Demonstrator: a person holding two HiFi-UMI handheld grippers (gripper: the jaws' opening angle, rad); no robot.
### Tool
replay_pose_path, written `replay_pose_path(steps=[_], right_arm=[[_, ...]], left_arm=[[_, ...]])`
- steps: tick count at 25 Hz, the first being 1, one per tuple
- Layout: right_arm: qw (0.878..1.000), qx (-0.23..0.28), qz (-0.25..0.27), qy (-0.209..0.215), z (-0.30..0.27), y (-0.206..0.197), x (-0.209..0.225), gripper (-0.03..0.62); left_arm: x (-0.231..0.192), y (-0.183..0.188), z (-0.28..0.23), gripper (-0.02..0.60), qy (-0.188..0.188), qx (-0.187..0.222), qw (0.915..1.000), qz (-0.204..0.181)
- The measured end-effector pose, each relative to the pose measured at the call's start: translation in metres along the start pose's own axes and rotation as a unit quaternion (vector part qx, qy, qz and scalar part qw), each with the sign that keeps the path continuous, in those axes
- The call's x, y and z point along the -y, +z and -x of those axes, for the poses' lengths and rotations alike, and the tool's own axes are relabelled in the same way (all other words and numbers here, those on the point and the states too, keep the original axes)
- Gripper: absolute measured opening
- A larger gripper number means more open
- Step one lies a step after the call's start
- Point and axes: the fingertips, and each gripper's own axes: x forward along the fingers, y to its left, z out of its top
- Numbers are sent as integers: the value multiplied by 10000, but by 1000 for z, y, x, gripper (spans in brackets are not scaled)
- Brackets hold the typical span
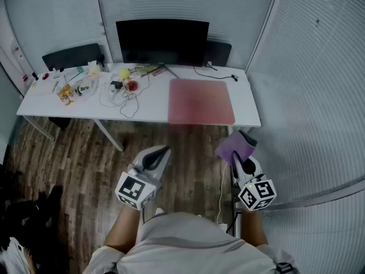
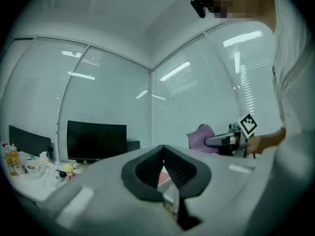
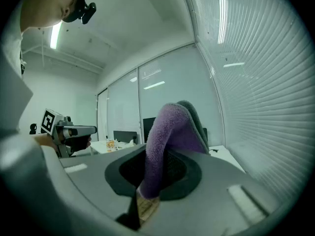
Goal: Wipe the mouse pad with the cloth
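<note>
1. Your right gripper (image 3: 158,163) has its jaws clamped on a soft purple cloth (image 3: 173,127). The cloth stands up from between them and folds over at the top.
2. Your left gripper (image 2: 163,150) carries nothing, and its jaws meet at the tips.
3. You hold both grippers in the air in front of your body, above the dark wooden floor (image 1: 85,153). They are short of the worktop's front edge and apart from each other.
4. The pink rectangular mouse pad (image 1: 201,100) lies flat on the right part of the long white worktop (image 1: 154,112). Its near edge runs along the worktop's front edge. The cloth is not touching the pad and hangs near its front right corner.
5. A wide black monitor (image 1: 162,41) stands at the back of the worktop, behind the pad's far left corner.
6. The left half of the worktop carries loose white cables (image 1: 122,99) and a scatter of small coloured items (image 1: 74,87), possibly bottles and packets, though they are too small to tell.
</note>
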Motion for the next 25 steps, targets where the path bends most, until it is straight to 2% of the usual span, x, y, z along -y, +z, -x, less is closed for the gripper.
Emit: replay_pose_path(steps=[9, 15, 25], right_arm=[[10000, -38, 60, -32, -7, 1, -16, 48], [9998, 172, -129, 14, -15, 3, -30, 51], [9992, 50, -384, 47, -53, -13, -70, 52]], left_arm=[[-10, -1, 12, -2, -60, 29, 10000, 66], [-21, -4, 21, -2, -106, 28, 9999, 99], [-69, -10, 52, -2, -103, -23, 9999, 136]])
